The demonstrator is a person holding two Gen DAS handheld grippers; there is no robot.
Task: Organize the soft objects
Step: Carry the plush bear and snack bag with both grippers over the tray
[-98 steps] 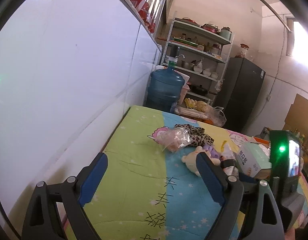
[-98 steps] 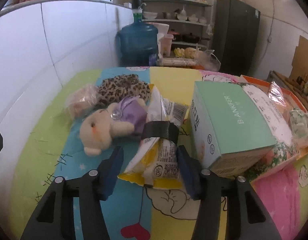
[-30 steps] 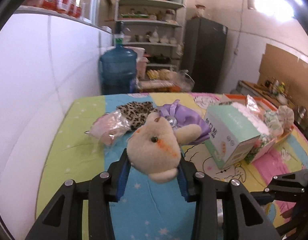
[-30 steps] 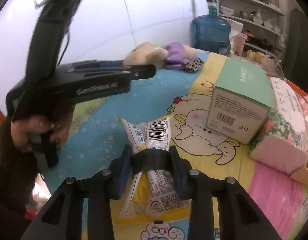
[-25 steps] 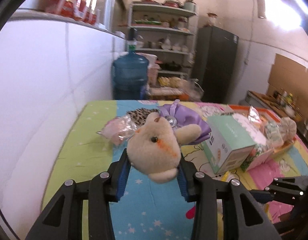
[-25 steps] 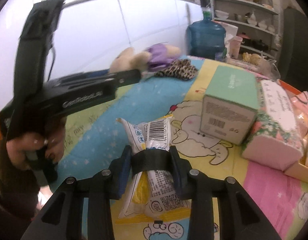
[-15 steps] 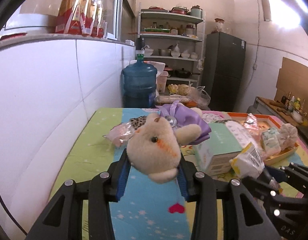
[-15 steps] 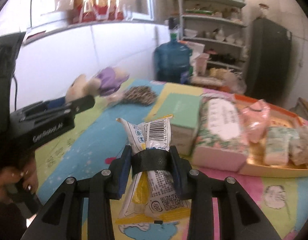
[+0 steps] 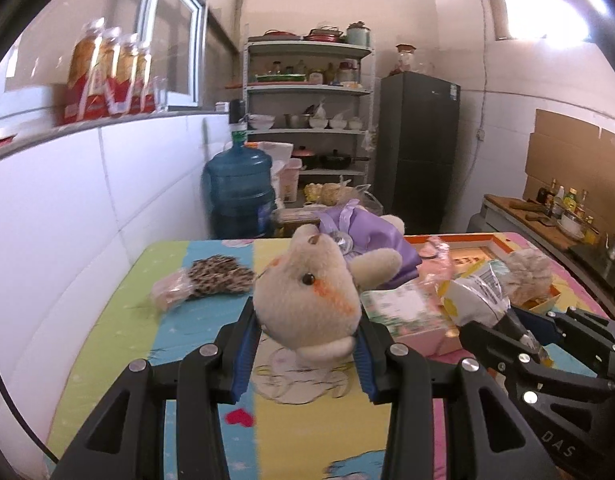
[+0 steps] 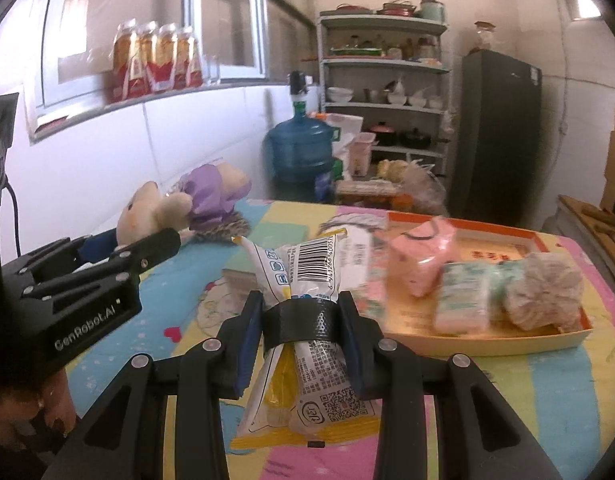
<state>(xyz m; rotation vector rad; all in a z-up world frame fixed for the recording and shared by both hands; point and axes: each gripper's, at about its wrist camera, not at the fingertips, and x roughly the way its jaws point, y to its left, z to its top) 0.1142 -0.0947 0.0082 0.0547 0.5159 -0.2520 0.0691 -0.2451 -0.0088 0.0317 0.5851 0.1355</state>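
Left gripper: I've lifted the plush bear, clamped by its head.
Right gripper: snack packet pinched, raised.
Orange tray: likely destination, now nearer.

Bed w/ cartoon sheet carries orange tray, leopard-print cloth, pink bagged item & tissue pack.
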